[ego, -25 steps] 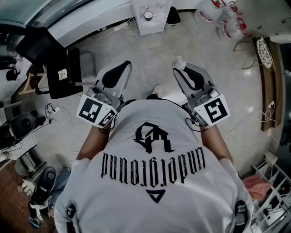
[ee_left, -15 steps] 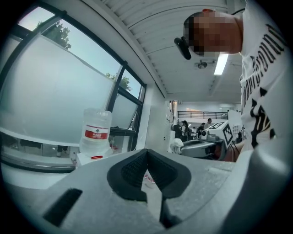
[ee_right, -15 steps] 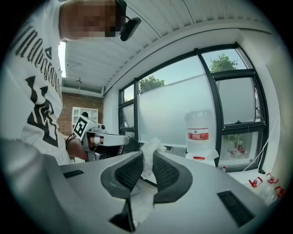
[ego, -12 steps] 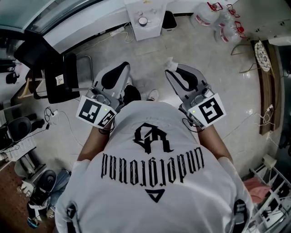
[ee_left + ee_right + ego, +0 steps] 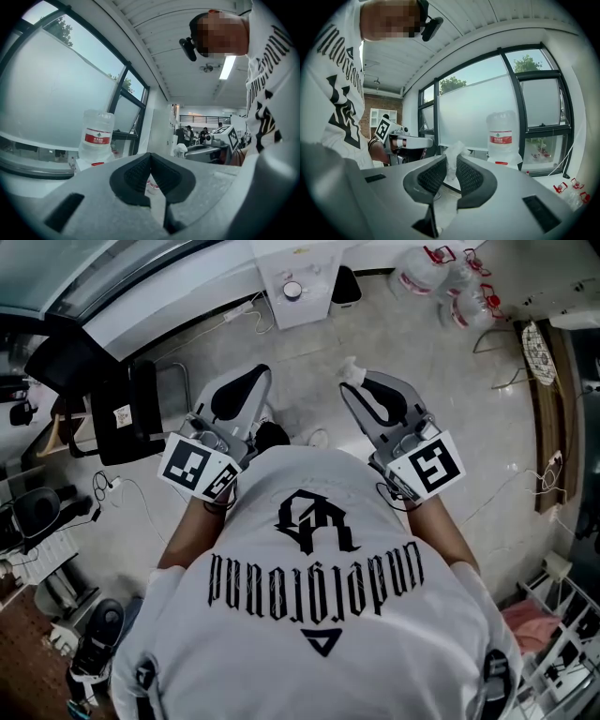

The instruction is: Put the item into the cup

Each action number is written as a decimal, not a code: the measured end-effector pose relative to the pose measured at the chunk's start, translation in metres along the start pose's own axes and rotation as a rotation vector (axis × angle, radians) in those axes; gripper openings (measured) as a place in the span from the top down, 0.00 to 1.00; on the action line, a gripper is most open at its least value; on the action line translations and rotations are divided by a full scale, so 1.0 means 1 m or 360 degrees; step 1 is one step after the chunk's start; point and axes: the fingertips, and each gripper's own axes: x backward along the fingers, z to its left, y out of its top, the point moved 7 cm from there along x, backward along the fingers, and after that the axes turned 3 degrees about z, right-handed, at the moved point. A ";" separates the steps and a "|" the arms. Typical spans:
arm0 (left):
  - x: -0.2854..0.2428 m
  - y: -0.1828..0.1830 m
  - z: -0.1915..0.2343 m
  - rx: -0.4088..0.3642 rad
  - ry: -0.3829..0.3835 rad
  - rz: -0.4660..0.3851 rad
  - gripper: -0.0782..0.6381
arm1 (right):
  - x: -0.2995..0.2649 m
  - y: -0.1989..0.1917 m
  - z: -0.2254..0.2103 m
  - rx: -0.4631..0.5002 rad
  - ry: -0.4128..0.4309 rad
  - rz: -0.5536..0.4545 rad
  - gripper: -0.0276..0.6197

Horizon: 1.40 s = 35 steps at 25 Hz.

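Note:
My right gripper (image 5: 355, 387) (image 5: 451, 165) is shut on a crumpled white item (image 5: 350, 370) (image 5: 453, 151) that sticks out past its pads. It is held at waist height over the floor. My left gripper (image 5: 256, 379) (image 5: 150, 160) is level with it on the left, its pads pressed together with nothing between them. A small round cup (image 5: 292, 290) sits on a white stand (image 5: 314, 268) ahead of both grippers, by the wall. In the left gripper view the right gripper's white item (image 5: 180, 150) shows off to the right.
A large water bottle (image 5: 96, 136) (image 5: 503, 138) stands on the white stand by the windows. More bottles (image 5: 441, 273) lie on the floor at the far right. A black chair (image 5: 122, 399) is at the left, a wooden board (image 5: 555, 390) and a wire rack (image 5: 562, 634) at the right.
The person has stepped a little toward the white stand. The right gripper moved forward and left with the white item still in it. The left gripper barely moved.

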 end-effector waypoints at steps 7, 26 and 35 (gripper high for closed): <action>-0.004 0.008 0.051 0.0009 -0.0030 0.0014 0.87 | -0.046 0.011 -0.013 -0.0007 -0.0042 -0.0005 0.86; -0.006 0.030 0.215 0.0013 -0.0221 0.0048 0.87 | -0.189 0.041 -0.037 -0.0080 -0.0262 0.0055 0.86; -0.044 0.025 0.225 0.0038 -0.0232 0.0082 0.87 | -0.200 0.036 -0.074 -0.0096 -0.0237 0.0083 0.86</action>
